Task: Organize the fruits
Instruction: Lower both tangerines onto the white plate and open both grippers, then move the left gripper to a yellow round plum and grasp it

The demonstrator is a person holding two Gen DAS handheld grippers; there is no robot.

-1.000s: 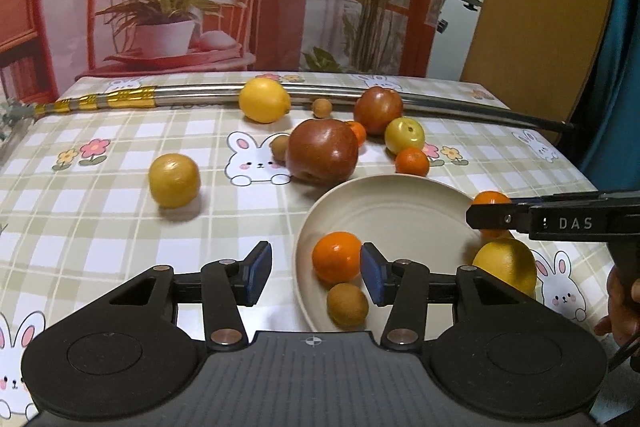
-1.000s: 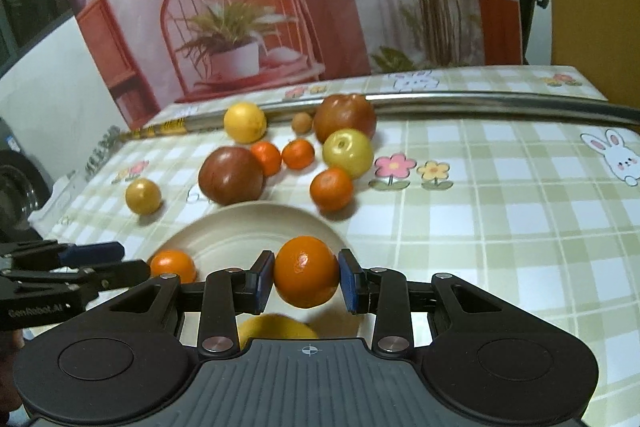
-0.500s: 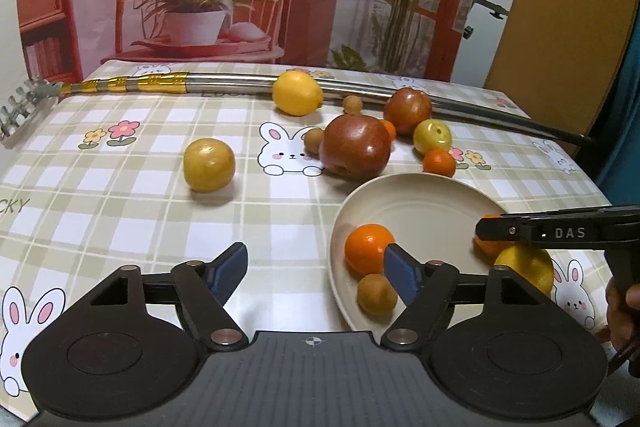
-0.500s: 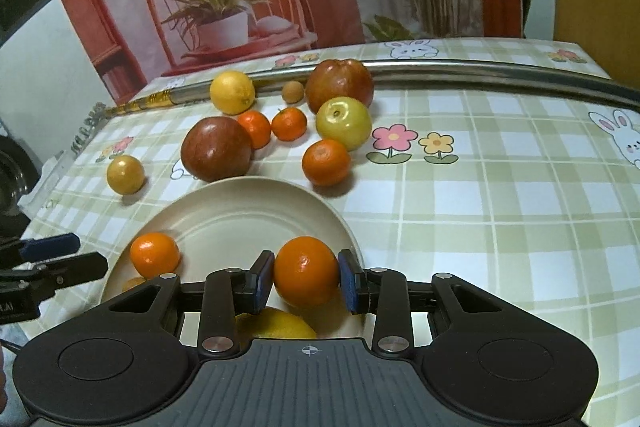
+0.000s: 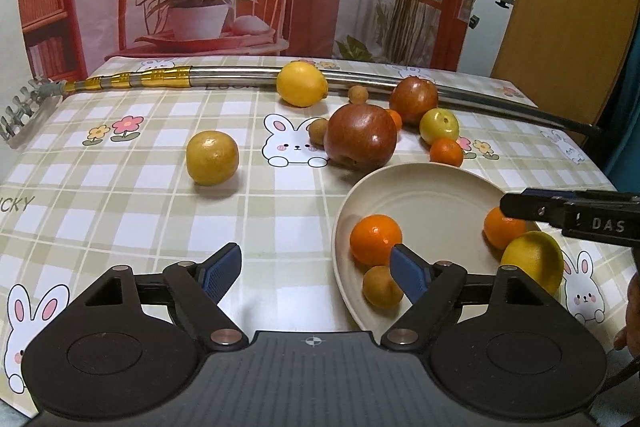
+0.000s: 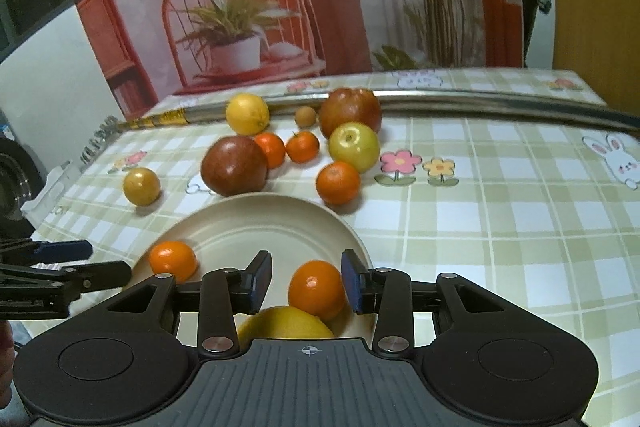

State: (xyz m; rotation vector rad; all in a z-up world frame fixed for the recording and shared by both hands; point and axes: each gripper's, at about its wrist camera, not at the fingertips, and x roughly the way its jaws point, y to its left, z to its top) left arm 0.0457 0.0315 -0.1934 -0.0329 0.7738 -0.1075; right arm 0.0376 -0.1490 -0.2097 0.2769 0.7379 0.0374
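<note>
Four fruits are sitting on the plate (image 6: 280, 211), an orange (image 6: 317, 289) lying between the opening right gripper (image 6: 306, 281) jaws, left gripper (image 5: 316, 269) spreading empty, about ten remaining beyond.

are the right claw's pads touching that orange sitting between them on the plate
Apart. In the right wrist view, the right claw is opening, and a gap shows between each blue pad and the orange, which rests on the plate against a yellow fruit.
</note>
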